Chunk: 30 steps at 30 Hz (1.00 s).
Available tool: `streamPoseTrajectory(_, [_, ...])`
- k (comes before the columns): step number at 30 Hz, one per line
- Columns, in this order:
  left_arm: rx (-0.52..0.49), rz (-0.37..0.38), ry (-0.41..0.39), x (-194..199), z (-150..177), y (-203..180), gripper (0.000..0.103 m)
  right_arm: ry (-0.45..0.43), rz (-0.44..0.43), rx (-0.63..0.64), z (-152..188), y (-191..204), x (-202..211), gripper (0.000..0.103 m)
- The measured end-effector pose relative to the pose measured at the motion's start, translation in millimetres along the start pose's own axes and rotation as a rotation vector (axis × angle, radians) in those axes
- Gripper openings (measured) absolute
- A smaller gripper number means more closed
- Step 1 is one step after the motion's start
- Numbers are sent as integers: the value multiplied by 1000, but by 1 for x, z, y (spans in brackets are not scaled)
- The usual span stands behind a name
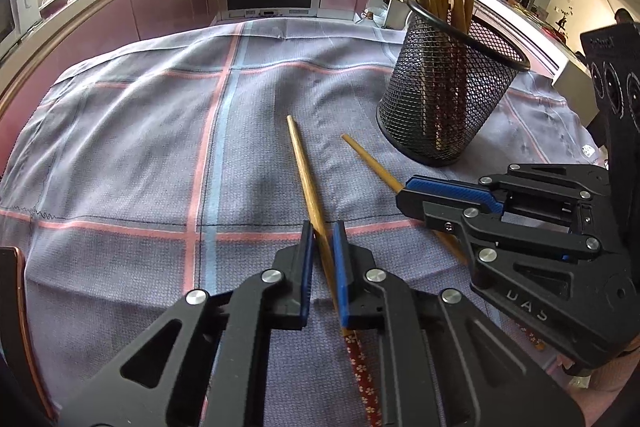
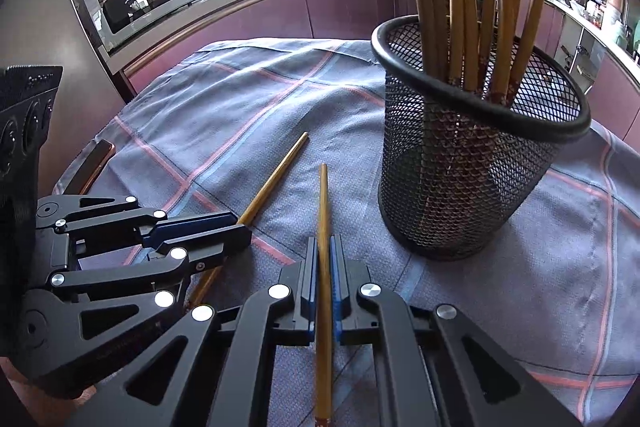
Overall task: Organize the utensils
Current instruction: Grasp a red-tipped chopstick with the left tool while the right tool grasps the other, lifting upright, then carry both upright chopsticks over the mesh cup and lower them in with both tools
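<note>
Chopsticks are seen in both views, two lying loose on the checked cloth [image 1: 140,131] over the table and a bundle [image 2: 476,7] standing in the black mesh holder [image 2: 472,163]. In the left wrist view, one chopstick [image 1: 306,175] runs from the middle of the frame down between the blue pads of the left gripper [image 1: 323,239]; the jaws are narrowed around it, the right pad being touched by the shaft, though a small gap is left on the other side. Its patterned red end is seen at the bottom of the frame, under the gripper body. In the right wrist view, the second chopstick [image 2: 323,247] is lined up almost vertically in the lower middle of the frame and is clamped between the jaws of the right gripper [image 2: 324,251], both pads being pressed against the shaft. Its tip is pointed toward the upper middle of the frame, just left of the holder's base. The two grippers are held side by side, near each other, each being visible at the edge of the other's view. The holder is placed at the right of both frames, upright on the cloth.
</note>
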<state>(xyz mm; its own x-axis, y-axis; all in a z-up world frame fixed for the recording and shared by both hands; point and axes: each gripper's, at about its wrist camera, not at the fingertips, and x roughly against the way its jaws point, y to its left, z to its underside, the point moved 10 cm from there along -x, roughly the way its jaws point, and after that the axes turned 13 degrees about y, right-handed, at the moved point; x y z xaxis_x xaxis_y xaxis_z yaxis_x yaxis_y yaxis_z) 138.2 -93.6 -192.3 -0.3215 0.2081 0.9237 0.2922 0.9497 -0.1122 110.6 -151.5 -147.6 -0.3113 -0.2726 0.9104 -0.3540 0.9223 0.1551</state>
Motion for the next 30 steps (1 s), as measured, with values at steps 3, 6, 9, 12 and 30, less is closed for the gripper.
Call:
streamPoseTrajectory(3, [12, 13, 3, 0, 0, 1, 7, -13, -11, -4, 1, -1, 5, 5])
streamPoseTrajectory(6, [18, 20, -2, 3, 0, 2, 7, -28, -23, -3, 1, -2, 10, 5])
streamPoseTrajectory(9, [24, 39, -12, 9, -1, 1, 7, -44, -30, 2, -1, 0, 17, 5])
streamPoseTrajectory(12, [27, 62, -31, 19, -2, 0, 7, -64, -46, 8, -3, 3, 26, 5])
streamPoseTrajectory(30, [16, 164, -146, 74, -11, -14, 7, -213, -61, 36, -16, 12, 82, 5])
